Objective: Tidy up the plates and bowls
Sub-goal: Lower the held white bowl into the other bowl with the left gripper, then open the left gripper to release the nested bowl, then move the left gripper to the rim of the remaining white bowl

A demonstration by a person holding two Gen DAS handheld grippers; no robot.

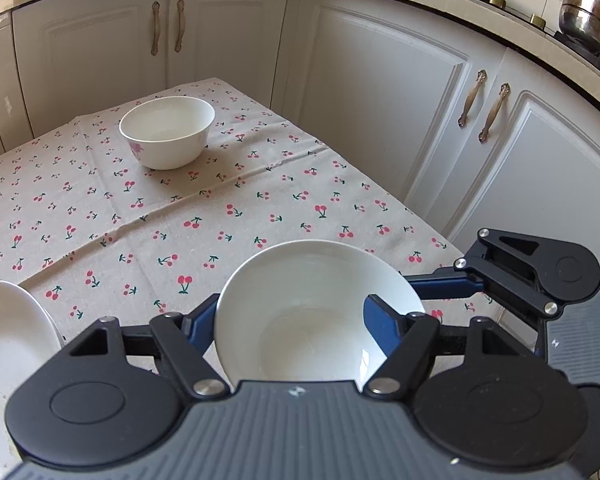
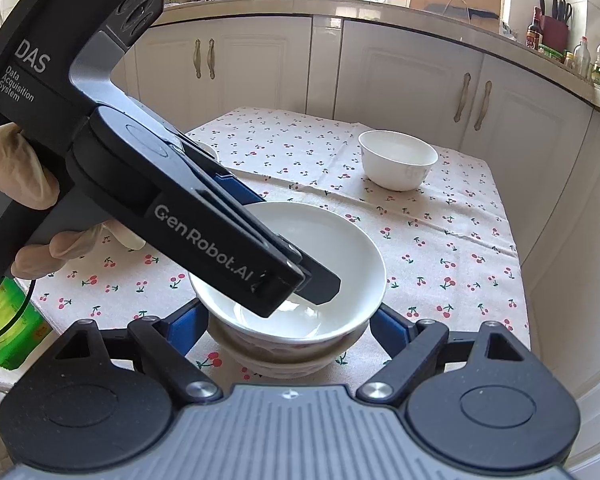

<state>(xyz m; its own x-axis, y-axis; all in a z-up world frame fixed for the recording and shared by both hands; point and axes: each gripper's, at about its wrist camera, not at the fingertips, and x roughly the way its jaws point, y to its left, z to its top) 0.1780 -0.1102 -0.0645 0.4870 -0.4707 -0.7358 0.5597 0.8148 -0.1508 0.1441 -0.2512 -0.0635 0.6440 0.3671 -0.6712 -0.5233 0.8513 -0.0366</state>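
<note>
left wrist view: top bowl (image 1: 300,312) is gripped by left gripper (image 1: 290,324), rim between fingers. only right wrist view shows stacked bowls (image 2: 288,344) beneath, flanked untouched by right gripper (image 2: 288,328).

Bright daylight — soft shadows, glare on bowl (image 2: 300,312) — fisheye-bent edges, sharp.

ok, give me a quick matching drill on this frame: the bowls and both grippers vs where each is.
1 top bowl
2 far bowl
3 left gripper
4 right gripper

A fingers flank the bowl stack
B alone at the cloth's far end
C sits atop the stack
D one finger inside the top bowl

Pairs: 1-C, 2-B, 3-D, 4-A
</note>
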